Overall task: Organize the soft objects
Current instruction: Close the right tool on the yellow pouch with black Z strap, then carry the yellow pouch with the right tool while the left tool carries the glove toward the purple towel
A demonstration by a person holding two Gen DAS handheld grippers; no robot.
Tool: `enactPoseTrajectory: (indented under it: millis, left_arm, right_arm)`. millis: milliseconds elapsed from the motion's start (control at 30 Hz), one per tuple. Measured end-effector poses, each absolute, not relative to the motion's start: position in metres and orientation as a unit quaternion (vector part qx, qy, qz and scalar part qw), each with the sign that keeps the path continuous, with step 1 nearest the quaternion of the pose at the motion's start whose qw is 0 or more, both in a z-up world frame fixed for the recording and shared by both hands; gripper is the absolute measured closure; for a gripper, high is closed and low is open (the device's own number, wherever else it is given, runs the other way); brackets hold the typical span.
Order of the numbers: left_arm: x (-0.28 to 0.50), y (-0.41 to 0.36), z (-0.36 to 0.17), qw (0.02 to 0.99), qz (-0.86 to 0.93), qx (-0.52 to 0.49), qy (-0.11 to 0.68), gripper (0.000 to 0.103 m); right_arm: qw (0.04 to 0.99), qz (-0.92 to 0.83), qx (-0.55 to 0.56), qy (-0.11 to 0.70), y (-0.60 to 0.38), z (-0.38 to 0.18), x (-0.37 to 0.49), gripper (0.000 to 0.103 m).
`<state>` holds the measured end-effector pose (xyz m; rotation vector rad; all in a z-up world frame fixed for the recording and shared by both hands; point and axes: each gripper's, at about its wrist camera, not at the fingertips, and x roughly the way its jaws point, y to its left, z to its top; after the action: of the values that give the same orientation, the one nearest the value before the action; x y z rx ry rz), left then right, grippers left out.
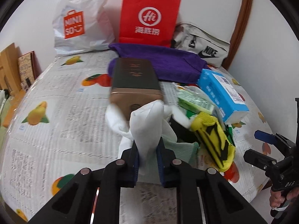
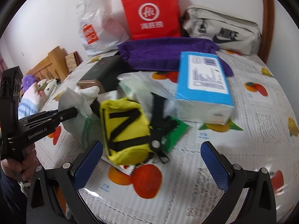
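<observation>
My left gripper (image 1: 147, 149) is shut on a white cloth (image 1: 147, 127), which stands up in a bunch between its blue pads; the right wrist view shows the left gripper (image 2: 72, 112) from the side, pinching that white cloth (image 2: 74, 100). A pale green cloth (image 1: 179, 147) lies just under it. To the right sits a yellow pouch (image 2: 125, 128) with black straps; my right gripper (image 2: 151, 147) stands open just in front of it, with nothing between its pads. A purple towel (image 2: 164, 54) lies behind the pile.
A dark box with a gold end (image 1: 134, 82), a blue tissue pack (image 2: 201, 85) and a green packet (image 2: 173, 132) crowd the pile on the fruit-print cover (image 1: 56, 97). A red paper bag (image 1: 149, 16), a white plastic bag (image 1: 78, 18) and a grey sports bag (image 2: 224, 29) line the wall.
</observation>
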<state>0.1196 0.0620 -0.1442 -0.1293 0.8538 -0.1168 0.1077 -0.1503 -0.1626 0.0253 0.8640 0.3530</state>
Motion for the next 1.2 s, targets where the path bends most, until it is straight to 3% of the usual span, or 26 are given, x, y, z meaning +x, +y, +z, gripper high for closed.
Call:
enactPoseTrajectory:
  millis: [500, 567, 767, 833, 867, 1000, 1200]
  left_arm:
    - [0.123, 0.086, -0.166, 0.9, -0.021, -0.076, 0.428, 0.089]
    - [0.124, 0.087, -0.169, 0.899, -0.023, -0.079, 0.431, 0.089]
    - [0.124, 0.093, -0.176, 0.894, -0.03, -0.1, 0.436, 0.089]
    - [0.123, 0.094, -0.177, 0.894, -0.031, -0.103, 0.435, 0.089]
    - [0.123, 0.094, -0.177, 0.894, -0.031, -0.104, 0.435, 0.089]
    - [0.121, 0.095, -0.177, 0.893, -0.031, -0.107, 0.435, 0.089]
    - [0.118, 0.098, -0.177, 0.89, -0.026, -0.117, 0.44, 0.087]
  right_arm:
    - [0.899, 0.213, -0.081, 0.374, -0.091, -0.165, 0.109, 0.003]
    - [0.897, 0.206, -0.098, 0.379, -0.085, -0.171, 0.112, 0.008]
    - [0.887, 0.174, -0.148, 0.402, -0.075, -0.191, 0.121, 0.037]
    - [0.889, 0.172, -0.157, 0.395, -0.075, -0.189, 0.12, 0.064]
    - [0.887, 0.184, -0.147, 0.397, -0.077, -0.187, 0.12, 0.072]
    - [0.891, 0.209, -0.105, 0.389, -0.086, -0.171, 0.116, 0.083]
    - [0.886, 0.264, -0.02, 0.38, -0.107, -0.149, 0.107, 0.086]
